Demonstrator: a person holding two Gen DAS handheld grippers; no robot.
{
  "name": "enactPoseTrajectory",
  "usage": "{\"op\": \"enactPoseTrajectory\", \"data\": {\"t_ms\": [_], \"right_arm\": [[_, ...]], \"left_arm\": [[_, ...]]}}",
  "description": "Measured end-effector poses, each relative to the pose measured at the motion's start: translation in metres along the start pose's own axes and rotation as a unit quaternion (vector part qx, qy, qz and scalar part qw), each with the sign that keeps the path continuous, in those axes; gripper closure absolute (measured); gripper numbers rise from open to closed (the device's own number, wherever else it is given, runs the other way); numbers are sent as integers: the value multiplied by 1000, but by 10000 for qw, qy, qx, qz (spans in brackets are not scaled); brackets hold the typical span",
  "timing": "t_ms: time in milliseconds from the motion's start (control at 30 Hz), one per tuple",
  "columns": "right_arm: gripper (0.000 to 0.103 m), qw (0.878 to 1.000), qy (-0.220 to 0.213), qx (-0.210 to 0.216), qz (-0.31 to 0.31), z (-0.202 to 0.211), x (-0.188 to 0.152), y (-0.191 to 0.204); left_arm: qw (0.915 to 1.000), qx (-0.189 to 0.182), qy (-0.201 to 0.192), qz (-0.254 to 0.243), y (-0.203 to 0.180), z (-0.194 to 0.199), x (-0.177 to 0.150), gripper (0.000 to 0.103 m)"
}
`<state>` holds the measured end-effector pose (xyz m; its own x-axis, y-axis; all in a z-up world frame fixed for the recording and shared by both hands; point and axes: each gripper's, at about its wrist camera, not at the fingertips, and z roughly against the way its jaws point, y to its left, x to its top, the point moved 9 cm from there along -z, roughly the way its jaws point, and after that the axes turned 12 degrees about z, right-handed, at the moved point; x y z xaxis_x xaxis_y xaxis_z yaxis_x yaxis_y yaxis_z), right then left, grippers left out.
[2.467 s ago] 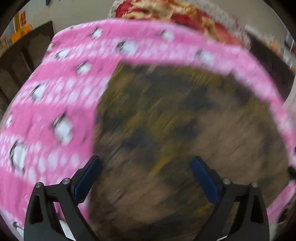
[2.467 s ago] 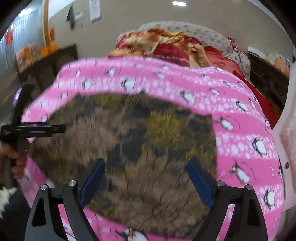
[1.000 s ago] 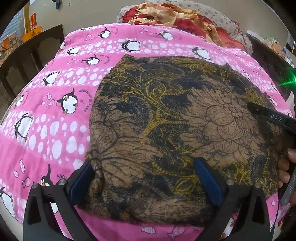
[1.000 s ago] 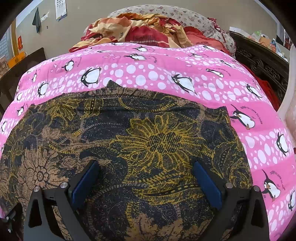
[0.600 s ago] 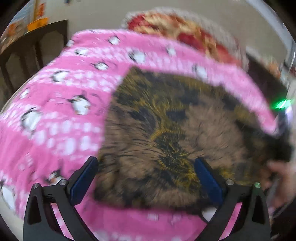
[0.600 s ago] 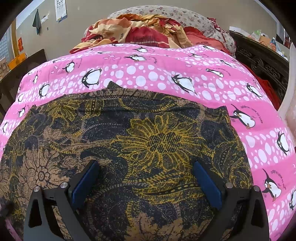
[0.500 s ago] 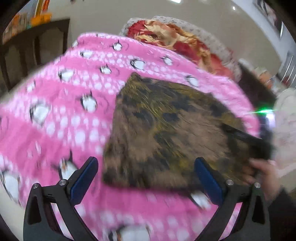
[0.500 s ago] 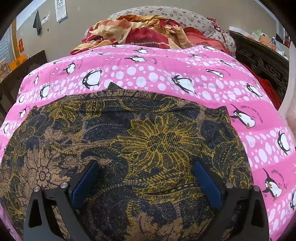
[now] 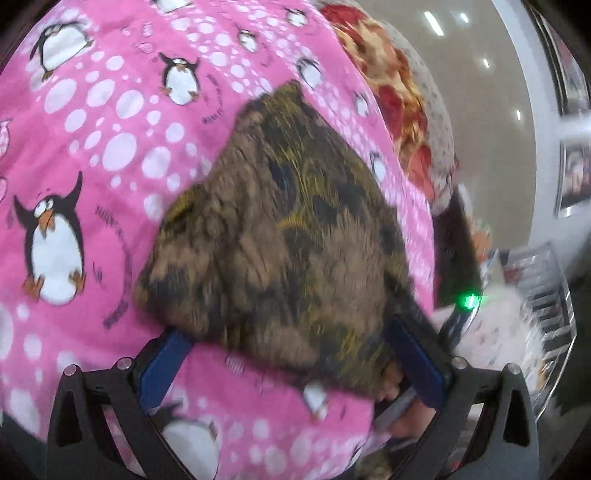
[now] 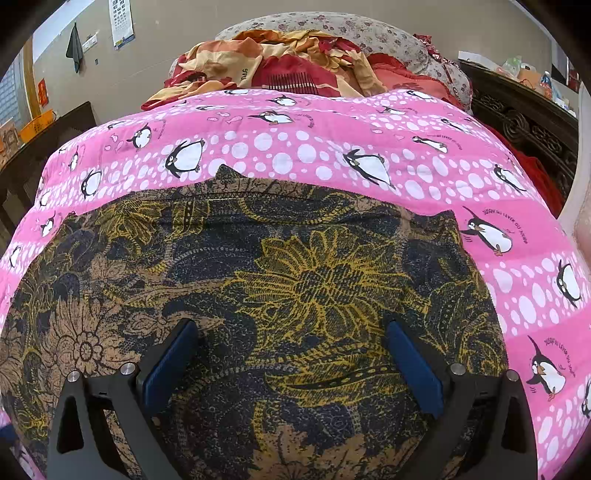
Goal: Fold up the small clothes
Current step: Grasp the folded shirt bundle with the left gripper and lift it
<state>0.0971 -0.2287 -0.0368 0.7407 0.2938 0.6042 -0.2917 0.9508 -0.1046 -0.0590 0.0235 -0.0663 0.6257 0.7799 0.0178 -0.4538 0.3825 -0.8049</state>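
A brown, black and yellow floral garment (image 10: 295, 295) lies spread flat on the pink penguin blanket (image 10: 295, 147). My right gripper (image 10: 291, 354) is open, low over the garment's near part, blue pads apart with cloth between them. In the left wrist view the same garment (image 9: 280, 236) shows blurred and tilted; my left gripper (image 9: 291, 354) is open at its near edge, holding nothing. The other hand and its gripper (image 9: 406, 410) show at the garment's lower right corner.
A heap of red and orange bedding (image 10: 288, 70) and a floral pillow (image 10: 369, 33) lie at the far end of the bed. A dark carved headboard (image 10: 528, 125) runs along the right. Dark furniture (image 10: 44, 147) stands at left.
My left gripper has swung and rolled, so its view is now tilted and blurred, looking across the garment from the left side. My right gripper has stayed still over the garment.
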Motion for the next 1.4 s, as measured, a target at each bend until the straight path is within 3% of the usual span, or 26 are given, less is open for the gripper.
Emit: {"op": "enactPoseTrajectory", "data": {"t_ms": [67,167,267,367,433,500,533,600,667,733,800,867,933,1000,1100,1167,1233,1300,1400], "right_arm": [[0,10000,2,1,0,0,0,0],[0,10000,0,3,-2,0,0,0],[0,10000,-1,-2,2,0,0,0],[0,10000,7,1,4,0,0,0],[0,10000,7,4,2,0,0,1],[0,10000,8,0,6,0,0,1],[0,10000,11,1,5,0,0,1],[0,10000,23,-12,16,-1,0,1],[0,10000,47,-41,41,-1,0,1],[0,9999,90,-75,71,-2,0,2],[0,9995,199,-161,164,-4,0,4],[0,9983,420,-281,303,-2,4,6],[2,9970,632,-225,393,4,13,9],[3,9982,425,244,334,25,42,25],[3,9904,386,1128,702,40,83,73],[3,9686,752,2091,1118,39,102,124],[5,9545,854,2515,1358,33,123,162],[6,9405,1114,2888,1404,24,133,188],[11,9227,1441,3285,1411,8,149,220]], "left_arm": [[9999,-130,40,95,-3,-3,-1,0],[9968,-410,485,-488,-25,-10,-25,5],[9975,-256,-226,-612,-20,4,7,6],[9991,-368,-66,-223,-9,-2,18,8],[9979,-342,-74,-543,-17,-2,14,8],[9980,-369,-207,-479,-11,2,20,8],[9988,-333,-233,-282,-3,-1,24,14],[9981,-195,-325,-495,-5,0,18,16],[9966,61,-443,-695,-3,0,17,25],[9970,50,-595,-483,1,0,23,34],[9961,190,-715,-476,4,-1,25,48],[9939,445,-834,-562,10,1,24,73],[9940,422,-850,-543,18,5,26,81],[9933,394,-895,-619,20,8,26,85],[9834,618,-1201,-1215,6,15,21,91],[9668,770,-1490,-1926,-17,19,12,92],[9474,767,-1716,-2591,-43,24,3,93],[9359,688,-1812,-2942,-61,26,-3,93],[9272,598,-1809,-3226,-75,25,-10,93]]}}
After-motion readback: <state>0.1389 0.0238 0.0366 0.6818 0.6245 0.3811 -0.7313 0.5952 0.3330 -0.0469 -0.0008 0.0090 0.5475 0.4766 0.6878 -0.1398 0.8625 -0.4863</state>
